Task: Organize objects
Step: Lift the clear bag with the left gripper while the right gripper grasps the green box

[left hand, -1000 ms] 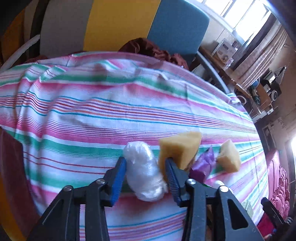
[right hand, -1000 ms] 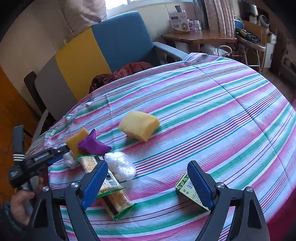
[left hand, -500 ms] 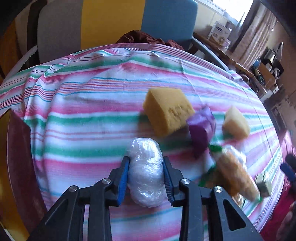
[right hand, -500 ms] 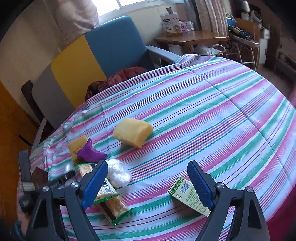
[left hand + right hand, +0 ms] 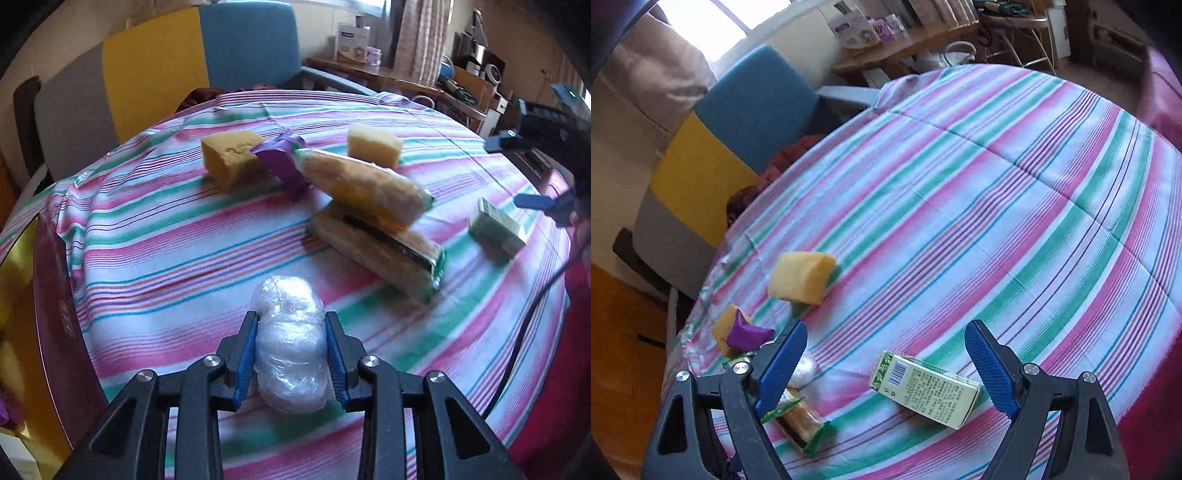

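Note:
My left gripper (image 5: 291, 319) is shut on a white bundle wrapped in clear plastic (image 5: 291, 350), low over the striped tablecloth (image 5: 166, 266). Beyond it lie two snack packets (image 5: 365, 184), one across the other, a purple wrapper (image 5: 284, 162), an orange sponge (image 5: 232, 158) and a pale yellow sponge (image 5: 373, 146). My right gripper (image 5: 886, 328) stands open just above a green box (image 5: 923, 387), whose near part lies between the fingers. From the right wrist I also see the yellow sponge (image 5: 801, 277), the purple wrapper (image 5: 748, 334) and a second white bundle (image 5: 807, 365) behind the left finger.
A blue, yellow and grey chair (image 5: 738, 122) with a maroon cloth on its seat stands behind the table. A wooden side table (image 5: 905, 55) holds boxes. A dark red box (image 5: 55, 295) stands at the table's left edge. The right gripper (image 5: 524, 171) shows at the right.
The left gripper closed on the white bundle and carried it away from the orange sponge toward the table's near side. The right gripper came closer over the green box.

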